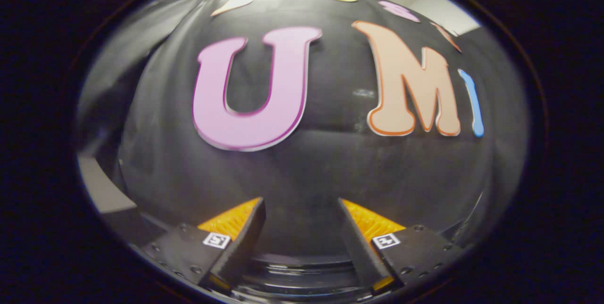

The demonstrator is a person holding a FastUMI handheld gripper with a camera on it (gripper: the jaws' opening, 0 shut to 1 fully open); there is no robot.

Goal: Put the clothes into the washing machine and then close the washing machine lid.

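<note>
1. Gripper view is basically all booth wall right now: the black cloth backdrop [302,162] hangs straight ahead, and the gripper [301,209] is aimed level at it, not down at anything.

2. The fingers are spread wide with nothing between them. There's just a clear gap with cloth behind it, so no garment is held.

3. Below the fingers, right at the base of the gap, there's a dark, glossy curved band with ridges [302,273]. My guess is that's the washing machine's rim or lid, but it's too cropped and blurry to say which. If it is, the machine sits directly under the gripper.

4. I can't spot the clothes from here, so no word on where they lie or which way their long side runs. Same goes for the machine: that sliver curves crosswise to the fingers, but whether the opening faces up or the lid is raised, I can't tell.

5. For the step in hand, I'd say tilt the gripper down first so the target is actually in sight, keep the fingers wide until they straddle the fabric or lid edge, and only then pinch. Closing blind would likely grab air.
</note>
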